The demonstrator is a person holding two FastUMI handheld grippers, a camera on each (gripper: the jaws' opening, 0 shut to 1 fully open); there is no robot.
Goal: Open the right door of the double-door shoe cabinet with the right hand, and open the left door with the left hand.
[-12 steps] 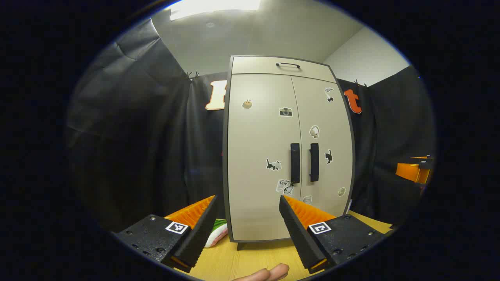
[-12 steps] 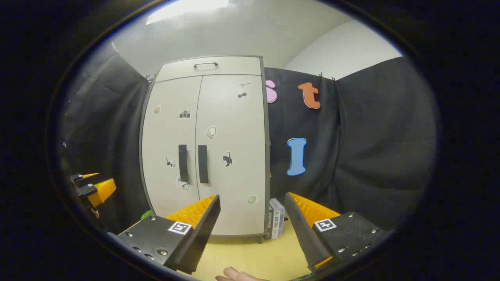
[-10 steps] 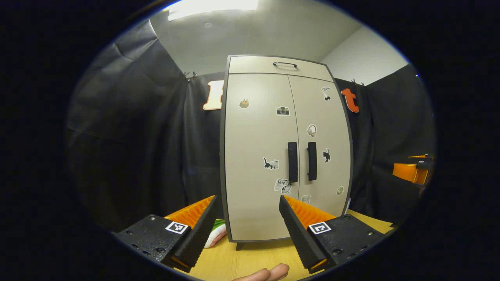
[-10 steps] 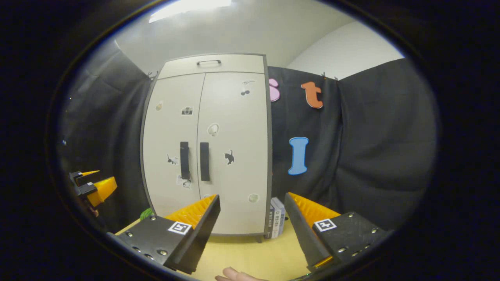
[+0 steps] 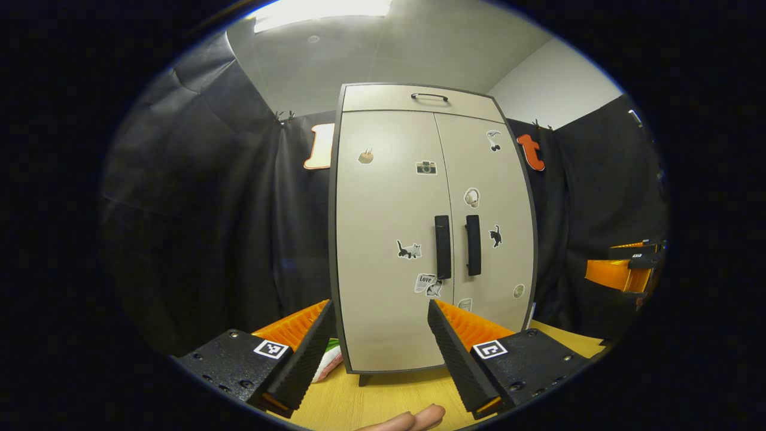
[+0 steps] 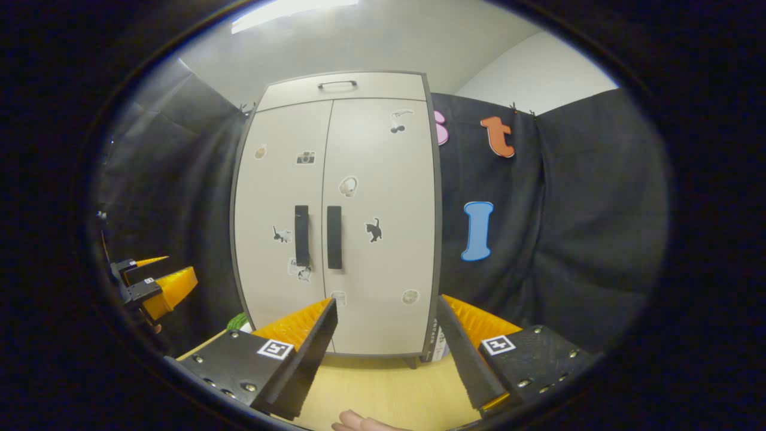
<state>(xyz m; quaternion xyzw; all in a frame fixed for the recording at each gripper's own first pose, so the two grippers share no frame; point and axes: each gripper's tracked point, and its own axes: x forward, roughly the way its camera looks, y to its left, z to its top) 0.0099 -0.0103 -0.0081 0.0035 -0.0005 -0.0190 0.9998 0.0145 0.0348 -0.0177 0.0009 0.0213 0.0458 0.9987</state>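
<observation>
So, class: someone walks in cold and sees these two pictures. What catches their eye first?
The tall pale shoe cabinet standing on the wooden table, both doors shut and dotted with stickers. Next, the two dark vertical handles side by side at the centre seam. Both grippers, left gripper and right gripper, are open, short of the doors.

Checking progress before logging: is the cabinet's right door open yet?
Shut. The beige right door sits flush beside the left door; both claws hang apart from its black handle.

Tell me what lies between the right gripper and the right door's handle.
In the right gripper view, nothing: the right gripper hangs open, short of the right door handle.
</observation>
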